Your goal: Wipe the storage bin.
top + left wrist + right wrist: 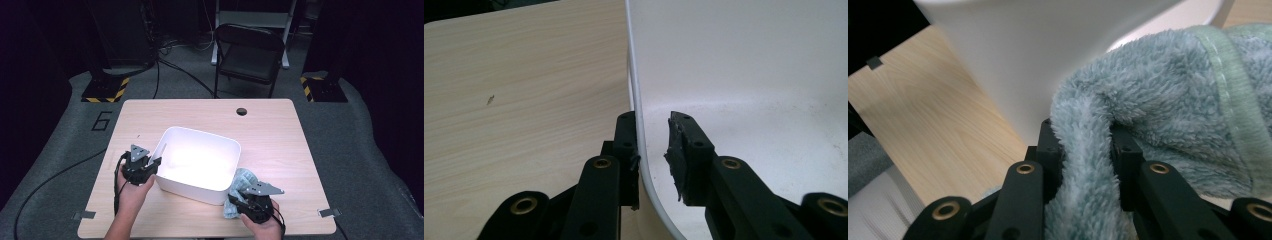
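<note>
A white plastic tub (192, 187) stands in the middle of the wooden table (280, 140). My left gripper (156, 161) straddles the tub's left wall. In the left gripper view the thin wall (636, 100) runs between the jaws of that gripper (651, 122): the outer jaw lies against it, and a gap separates the inner pad (676, 150) from it. A fluffy pale teal towel (243, 179) lies at the tub's near right corner. My right gripper (235, 200) is shut on a fold of the towel (1158, 100), pinched between its jaws (1083, 130), beside the tub's outer wall (1048, 50).
A black folding chair (250, 52) stands beyond the table's far edge. A round cable hole (242, 111) sits near the table's back edge. Black stands with yellow-striped bases (105, 90) flank the floor behind.
</note>
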`<state>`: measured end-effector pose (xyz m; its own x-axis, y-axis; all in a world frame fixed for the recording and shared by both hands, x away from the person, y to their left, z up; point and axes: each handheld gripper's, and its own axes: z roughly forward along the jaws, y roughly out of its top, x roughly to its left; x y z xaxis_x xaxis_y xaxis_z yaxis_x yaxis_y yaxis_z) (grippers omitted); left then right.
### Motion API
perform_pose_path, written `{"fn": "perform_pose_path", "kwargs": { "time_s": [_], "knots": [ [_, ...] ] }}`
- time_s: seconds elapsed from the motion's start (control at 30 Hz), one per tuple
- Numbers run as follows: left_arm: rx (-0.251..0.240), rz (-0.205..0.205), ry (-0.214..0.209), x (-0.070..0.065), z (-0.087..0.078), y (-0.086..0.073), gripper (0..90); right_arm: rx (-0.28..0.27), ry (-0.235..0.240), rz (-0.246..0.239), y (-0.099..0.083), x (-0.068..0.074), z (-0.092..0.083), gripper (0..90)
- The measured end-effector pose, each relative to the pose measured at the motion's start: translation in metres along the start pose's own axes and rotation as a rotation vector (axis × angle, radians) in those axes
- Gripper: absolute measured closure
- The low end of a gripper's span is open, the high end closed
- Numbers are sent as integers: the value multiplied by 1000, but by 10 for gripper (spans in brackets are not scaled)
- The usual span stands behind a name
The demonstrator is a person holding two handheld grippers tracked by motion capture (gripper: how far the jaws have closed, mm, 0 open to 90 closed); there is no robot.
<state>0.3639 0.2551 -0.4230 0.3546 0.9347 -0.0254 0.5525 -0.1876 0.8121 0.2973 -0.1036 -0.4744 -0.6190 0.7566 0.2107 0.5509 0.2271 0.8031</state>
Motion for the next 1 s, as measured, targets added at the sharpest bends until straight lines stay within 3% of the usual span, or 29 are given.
{"fn": "perform_pose_path", "kwargs": {
  "time_s": [0.2,0.5,0.73,0.83,1.0],
  "knots": [
    [-2,-18,-14,2,-3,-3,714,86,1,40,-16,-8,21,730],
    [1,-36,-50,6,-12,-9,678,71,-6,55,-16,-11,24,729],
    [-7,-53,-55,7,-14,-11,651,44,-15,70,-9,-15,24,729],
    [-13,-60,-57,7,-14,-11,641,17,-9,81,-3,-15,18,729],
    [-7,-51,-58,6,-14,-12,623,-37,-3,52,10,-9,2,726]
  ]
}}
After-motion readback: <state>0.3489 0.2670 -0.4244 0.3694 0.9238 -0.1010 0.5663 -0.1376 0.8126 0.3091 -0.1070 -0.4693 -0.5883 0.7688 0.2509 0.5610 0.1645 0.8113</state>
